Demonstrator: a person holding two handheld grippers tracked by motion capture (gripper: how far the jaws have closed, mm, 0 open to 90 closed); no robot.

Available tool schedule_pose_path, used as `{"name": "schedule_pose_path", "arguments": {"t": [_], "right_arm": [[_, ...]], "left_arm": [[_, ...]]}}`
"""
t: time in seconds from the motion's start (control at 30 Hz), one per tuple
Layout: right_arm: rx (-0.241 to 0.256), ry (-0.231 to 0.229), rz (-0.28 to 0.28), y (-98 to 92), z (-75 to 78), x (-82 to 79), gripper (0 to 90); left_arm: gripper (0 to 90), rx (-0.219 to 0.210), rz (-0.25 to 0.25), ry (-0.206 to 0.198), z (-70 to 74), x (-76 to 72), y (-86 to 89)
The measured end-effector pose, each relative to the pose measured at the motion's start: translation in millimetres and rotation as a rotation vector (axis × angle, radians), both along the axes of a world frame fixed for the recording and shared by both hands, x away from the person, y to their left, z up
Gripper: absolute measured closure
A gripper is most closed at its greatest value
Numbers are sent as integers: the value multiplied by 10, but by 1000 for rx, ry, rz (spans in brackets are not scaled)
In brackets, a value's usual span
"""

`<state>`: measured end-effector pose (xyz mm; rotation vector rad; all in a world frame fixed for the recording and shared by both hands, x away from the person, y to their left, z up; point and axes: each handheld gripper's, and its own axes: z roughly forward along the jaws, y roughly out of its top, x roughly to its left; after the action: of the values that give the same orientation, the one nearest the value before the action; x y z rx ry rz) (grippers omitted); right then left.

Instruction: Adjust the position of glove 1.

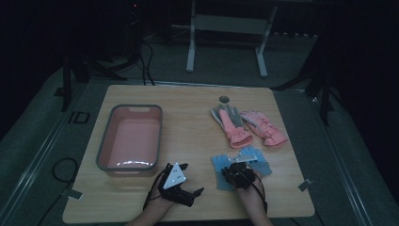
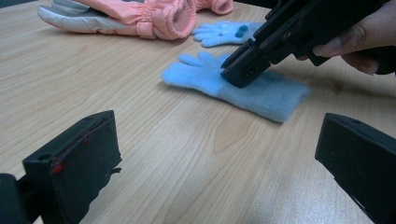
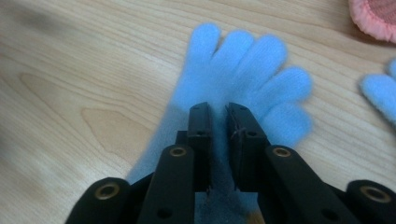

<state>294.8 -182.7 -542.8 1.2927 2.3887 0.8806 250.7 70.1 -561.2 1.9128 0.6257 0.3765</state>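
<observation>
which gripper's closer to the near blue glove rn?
Right. The right gripper is down on the near blue glove, jaws nearly shut on its fabric. The left gripper hovers open beside it, apart.

A wooden table (image 1: pixel 188 136) carries a pink tub (image 1: pixel 130 138), pink gloves (image 1: pixel 248 126) and blue gloves (image 1: pixel 241 165).

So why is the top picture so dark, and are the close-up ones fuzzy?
High view: dim all over, the room behind the table nearly black. Left gripper view: brighter, the blue glove fairly sharp. Right gripper view: the glove's fingertips look soft and blurry past the right gripper.
</observation>
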Motion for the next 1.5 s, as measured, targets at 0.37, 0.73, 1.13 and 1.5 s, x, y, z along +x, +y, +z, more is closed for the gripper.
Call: {"name": "schedule_pose_path", "arguments": {"t": [0.37, 0.73, 1.13, 1.5], "right_arm": [[8, -37, 124, -85, 74, 64, 636], [32, -113, 232, -824, 464, 320, 683], [21, -53, 275, -1309, 237, 584, 660], [17, -55, 260, -1333, -23, 573, 664]], "left_arm": [[0, 0, 0, 1, 0, 2, 1], [0, 1, -1, 6, 0, 7, -2], [0, 0, 0, 5, 0, 6, 0], [0, -1, 1, 7, -1, 8, 1]]}}
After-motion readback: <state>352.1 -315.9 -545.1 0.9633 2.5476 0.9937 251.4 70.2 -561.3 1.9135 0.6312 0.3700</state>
